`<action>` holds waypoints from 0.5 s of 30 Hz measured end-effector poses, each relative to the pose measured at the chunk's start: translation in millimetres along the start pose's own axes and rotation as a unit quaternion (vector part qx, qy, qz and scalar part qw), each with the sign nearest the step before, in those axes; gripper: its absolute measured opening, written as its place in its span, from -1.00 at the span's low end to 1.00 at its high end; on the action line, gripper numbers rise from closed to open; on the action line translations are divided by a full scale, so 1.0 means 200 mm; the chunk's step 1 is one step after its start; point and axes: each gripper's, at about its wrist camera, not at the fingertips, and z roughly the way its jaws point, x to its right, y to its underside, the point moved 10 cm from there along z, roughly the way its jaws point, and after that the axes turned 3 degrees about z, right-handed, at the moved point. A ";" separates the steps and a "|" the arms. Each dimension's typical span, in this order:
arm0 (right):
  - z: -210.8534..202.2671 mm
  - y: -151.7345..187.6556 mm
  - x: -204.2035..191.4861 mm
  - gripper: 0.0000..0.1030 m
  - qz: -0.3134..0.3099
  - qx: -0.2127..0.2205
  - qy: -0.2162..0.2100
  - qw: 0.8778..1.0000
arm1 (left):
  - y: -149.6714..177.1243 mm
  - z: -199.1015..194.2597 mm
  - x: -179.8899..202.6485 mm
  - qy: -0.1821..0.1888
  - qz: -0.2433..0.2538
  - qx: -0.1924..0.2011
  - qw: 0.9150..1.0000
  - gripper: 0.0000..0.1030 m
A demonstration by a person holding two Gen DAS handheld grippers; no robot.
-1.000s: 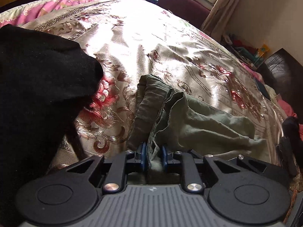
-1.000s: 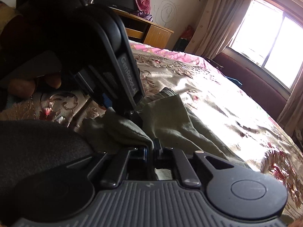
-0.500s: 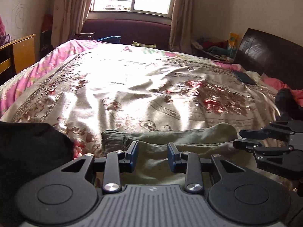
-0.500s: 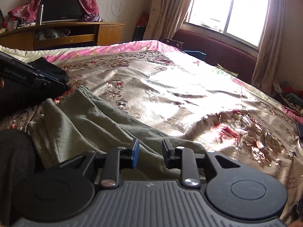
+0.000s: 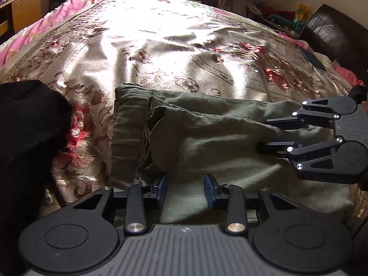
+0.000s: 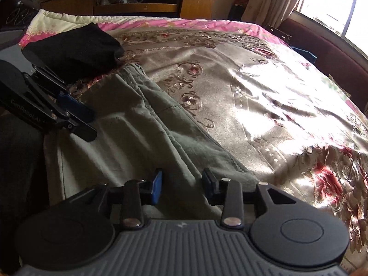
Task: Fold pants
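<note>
**Both grippers released over folded pants on bed**

Left gripper [image 5: 185, 189]: jaws apart, blue pads facing each other across a clear gap. The jaws have just been opening; olive cloth lies beneath and beyond the gap, but neither pad presses on it — nothing is grasped. In the right wrist view the same gripper [image 6: 86, 124] enters from the left edge, and white lettering on its black arm reads roughly "GenRobot.AI"; the last characters are not sharp.

Right gripper [image 6: 181, 185]: jaws likewise apart and just opened further, one blue pad visible on the left finger. The cloth passes under the gap without being pinched. From the left wrist view this gripper [image 5: 269, 134] comes in from the right, its two black fingers spread just over the cloth's right part.

Pants [image 5: 207, 138]: olive-green, lying in a folded, wrinkled band across the near part of the bed, layers stacked, the gathered waist end at the left in the left wrist view. Both grippers are over it, one toward each end.

Bed cover [image 5: 161, 46]: shiny beige satin with red and brown floral pattern and a pink border, strongly sunlit at the middle.

Black garment [image 6: 73, 48]: bunched on the cover just beside the waist end of the pants.

Surroundings — a wooden desk [image 6: 138, 0] beyond the bed, and curtains [image 6: 271, 2] beside a bright window. No other writing is legible.
</note>
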 end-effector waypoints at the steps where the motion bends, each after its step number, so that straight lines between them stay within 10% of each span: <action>1: 0.01 0.00 0.00 -0.27 0.000 -0.006 -0.004 1.000 | 0.00 0.00 0.01 0.001 0.004 -0.001 1.000 -0.04; 10: 0.11 -0.11 0.08 -0.27 0.065 -0.037 -0.068 0.995 | 0.00 0.00 -0.02 0.021 -0.013 0.003 1.000 0.02; 13: 0.16 -0.11 0.04 -0.89 0.066 -0.060 -0.078 0.993 | 0.00 -0.01 -0.03 0.024 -0.017 0.005 1.000 0.02; 15: 0.12 -0.15 0.03 -0.95 0.065 -0.058 -0.078 0.993 | 0.01 -0.01 -0.04 0.025 -0.021 0.007 0.999 0.02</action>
